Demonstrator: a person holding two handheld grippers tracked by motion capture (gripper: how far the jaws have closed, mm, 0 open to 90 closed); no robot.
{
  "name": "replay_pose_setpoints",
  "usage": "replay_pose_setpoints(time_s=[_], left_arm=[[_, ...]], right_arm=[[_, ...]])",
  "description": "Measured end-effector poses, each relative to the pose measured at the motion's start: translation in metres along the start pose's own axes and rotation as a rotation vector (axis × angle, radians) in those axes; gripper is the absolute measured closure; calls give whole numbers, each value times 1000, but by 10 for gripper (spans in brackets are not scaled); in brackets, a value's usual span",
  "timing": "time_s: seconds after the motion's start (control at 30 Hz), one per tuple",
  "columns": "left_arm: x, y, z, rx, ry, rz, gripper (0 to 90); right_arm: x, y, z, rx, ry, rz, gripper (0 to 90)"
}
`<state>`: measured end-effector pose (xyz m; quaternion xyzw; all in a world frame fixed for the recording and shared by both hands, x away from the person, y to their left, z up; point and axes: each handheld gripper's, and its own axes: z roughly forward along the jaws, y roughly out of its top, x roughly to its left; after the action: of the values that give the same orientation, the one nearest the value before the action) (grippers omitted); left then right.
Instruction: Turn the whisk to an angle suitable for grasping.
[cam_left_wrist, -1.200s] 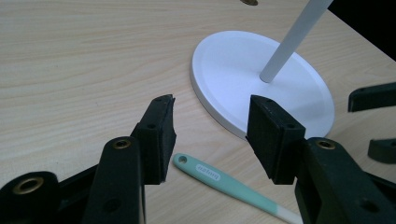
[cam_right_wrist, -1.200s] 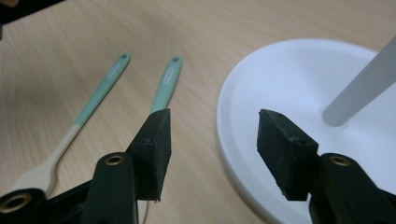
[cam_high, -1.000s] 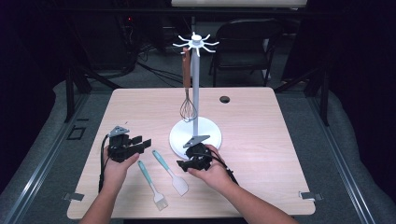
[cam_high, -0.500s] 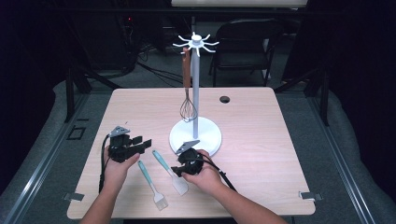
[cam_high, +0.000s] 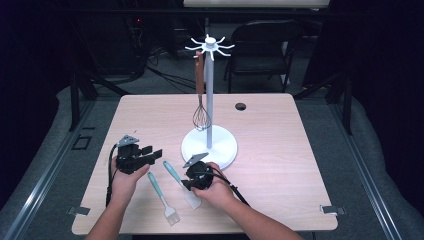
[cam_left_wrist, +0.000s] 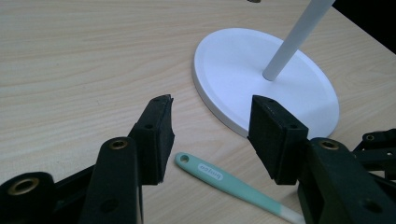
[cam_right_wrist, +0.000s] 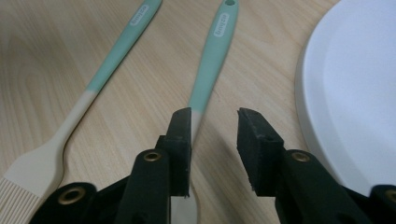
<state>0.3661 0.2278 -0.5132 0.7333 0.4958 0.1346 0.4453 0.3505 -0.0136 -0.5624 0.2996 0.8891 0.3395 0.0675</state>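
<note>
The right gripper (cam_right_wrist: 214, 116) was low over the spatula (cam_right_wrist: 212, 60), and its fingers (cam_right_wrist: 180, 128) had just been closing, with a gap left between them. The spatula's handle ran under the left finger, not cleanly in the gap, and the pads did not look like they were pressing on it, so nothing was held yet. From the stand's white base (cam_high: 210, 145), the spatula lay on the table (cam_high: 310, 160) at about 7 o'clock, just beside the base. The brush (cam_right_wrist: 79, 112) lay next to it, a bit more toward 8 o'clock. The left gripper (cam_left_wrist: 210, 121) hung over the table at about 9 o'clock from the base, with its fingers (cam_left_wrist: 159, 128) wide apart and nothing in them. A whisk (cam_high: 201, 117) already hung from the stand's top hooks (cam_high: 210, 46), so one tool looked done. The spatula and the brush were left to pick up and hang, I think. The spatula's flat end was hidden under the right gripper and hand (cam_high: 217, 187). The little words on the handles were too small to read. A small dark hole (cam_high: 240, 106) sat in the table at about 1 o'clock from the base.
</note>
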Motion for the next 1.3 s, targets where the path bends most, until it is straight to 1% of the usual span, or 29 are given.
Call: replay_pose_setpoints(time_s=[0.03,0.1,0.13,0.17,0.23,0.33,0.37,0.4,0.47,0.5,0.53,0.57,0.6,0.63,0.7,0.73,0.83,0.87,0.93,0.97,1.03,1.07,1.1,1.17,1.23,1.3], left_arm=[[0,0,0,0,0,0,496],[0,0,0,0,-1,0,496],[0,0,0,0,0,-1,496],[0,0,0,0,0,-2,496],[0,0,0,1,-1,-2,496],[0,0,0,3,0,-2,496],[0,0,0,0,0,-3,496],[0,0,0,-1,1,-3,496],[0,0,1,-1,0,-1,496],[0,0,1,0,0,-1,496],[0,0,1,1,-1,-1,496],[0,0,1,3,-1,-1,496],[0,0,1,1,0,-1,496],[0,0,1,1,0,-1,496],[0,0,1,1,1,-3,496],[0,0,1,0,1,-3,496],[1,0,0,3,4,-1,496],[1,0,0,4,3,0,496],[1,0,1,2,2,0,496],[1,0,0,2,0,0,496],[1,0,0,2,3,-1,496],[1,0,0,4,1,-2,496],[1,0,0,-1,-2,-3,496],[1,0,0,-2,-2,-4,496],[1,0,0,-2,-2,-5,496],[1,0,0,-2,-2,-4,496]], right_arm=[[0,0,1,0,6,-5,673],[1,0,2,-4,3,1,688],[2,0,1,6,1,-8,694],[2,0,2,2,-1,-8,702],[4,0,4,-2,5,3,709],[3,0,5,12,17,-10,717],[4,0,5,17,17,-6,719],[5,-1,6,4,15,7,721],[6,-1,7,2,17,10,728],[6,0,7,12,17,-3,730],[6,0,7,15,16,-3,729],[7,0,8,6,17,2,730],[7,0,7,16,22,-10,732],[9,0,9,0,22,5,732],[10,0,10,17,22,-3,733],[11,0,11,28,19,-15,734],[13,0,13,25,19,-17,745],[13,0,13,33,18,-26,752],[13,0,13,33,16,-20,773],[13,0,14,19,19,-7,779],[13,-1,13,16,22,1,789],[12,0,11,29,14,-16,792],[13,-1,11,22,12,-10,794],[11,-3,10,15,13,-14,798],[9,-5,9,12,16,-3,802],[7,-7,6,22,14,-5,805]])
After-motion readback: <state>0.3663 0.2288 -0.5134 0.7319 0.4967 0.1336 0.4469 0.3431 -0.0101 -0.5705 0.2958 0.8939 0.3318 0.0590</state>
